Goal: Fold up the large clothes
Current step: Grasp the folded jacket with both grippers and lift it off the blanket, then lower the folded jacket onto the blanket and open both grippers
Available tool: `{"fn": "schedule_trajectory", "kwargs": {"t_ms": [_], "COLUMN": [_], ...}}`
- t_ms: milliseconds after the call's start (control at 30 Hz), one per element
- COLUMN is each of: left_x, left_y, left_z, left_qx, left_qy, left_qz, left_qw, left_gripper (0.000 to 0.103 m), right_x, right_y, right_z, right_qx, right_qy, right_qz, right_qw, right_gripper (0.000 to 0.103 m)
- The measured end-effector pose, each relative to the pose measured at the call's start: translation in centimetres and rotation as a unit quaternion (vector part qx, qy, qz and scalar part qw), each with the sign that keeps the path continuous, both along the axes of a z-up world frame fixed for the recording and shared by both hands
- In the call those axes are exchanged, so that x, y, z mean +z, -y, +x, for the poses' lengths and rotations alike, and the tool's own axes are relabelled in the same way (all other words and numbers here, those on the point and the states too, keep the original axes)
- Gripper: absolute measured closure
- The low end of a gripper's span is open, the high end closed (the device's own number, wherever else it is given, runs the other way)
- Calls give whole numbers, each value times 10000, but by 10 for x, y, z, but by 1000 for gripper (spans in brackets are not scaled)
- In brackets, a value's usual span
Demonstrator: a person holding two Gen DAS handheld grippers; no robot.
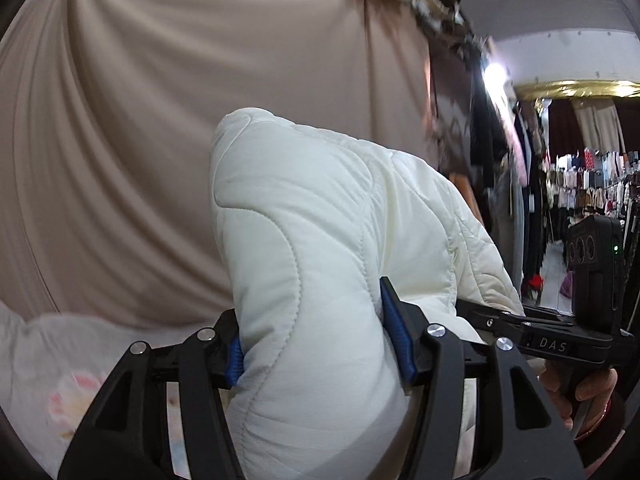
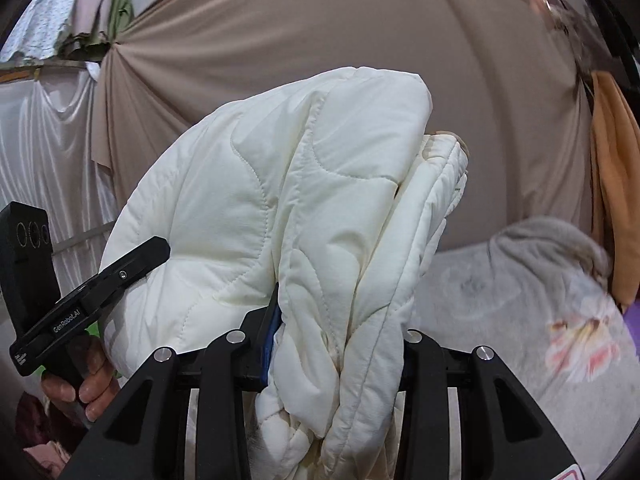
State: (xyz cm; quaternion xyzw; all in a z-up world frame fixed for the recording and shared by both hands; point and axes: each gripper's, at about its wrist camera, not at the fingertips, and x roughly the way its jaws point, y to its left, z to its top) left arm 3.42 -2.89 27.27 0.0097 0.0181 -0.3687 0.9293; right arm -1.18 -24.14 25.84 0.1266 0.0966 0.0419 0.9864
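We hold a puffy white jacket [image 1: 320, 240] up in the air with both claws, in front of a tan curtain [image 1: 120, 140]. Our left claw [image 1: 316, 344] squeezes a thick fold of the jacket between its blue pads [image 1: 394, 332]. Our right claw [image 2: 336, 344] pinches a bunched edge of the jacket too. A gray cloth with pink flowers [image 2: 540, 320] lies at the lower right.
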Motion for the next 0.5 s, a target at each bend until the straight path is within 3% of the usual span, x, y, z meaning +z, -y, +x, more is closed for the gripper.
{"fn": "schedule_trajectory", "kwargs": {"t_ms": [133, 267, 367, 500], "left_x": [25, 32, 29, 3], "left_y": [-38, -68, -88, -104], "left_z": [-12, -8, 16, 79], "left_qx": [101, 252, 386, 520], "left_qy": [730, 1159, 1108, 488], "left_qz": [-342, -573, -648, -581], "left_qw": [9967, 9913, 9910, 9958], "left_gripper": [48, 45, 44, 43], "right_x": [33, 52, 52, 22], "right_y": [-29, -57, -72, -87], "right_z": [2, 21, 53, 111], "right_qx": [164, 362, 501, 621], "right_qy": [577, 904, 853, 354], "right_qz": [-243, -377, -348, -154], "right_qw": [9979, 9945, 9945, 9973], "right_gripper": [65, 64, 63, 63]}}
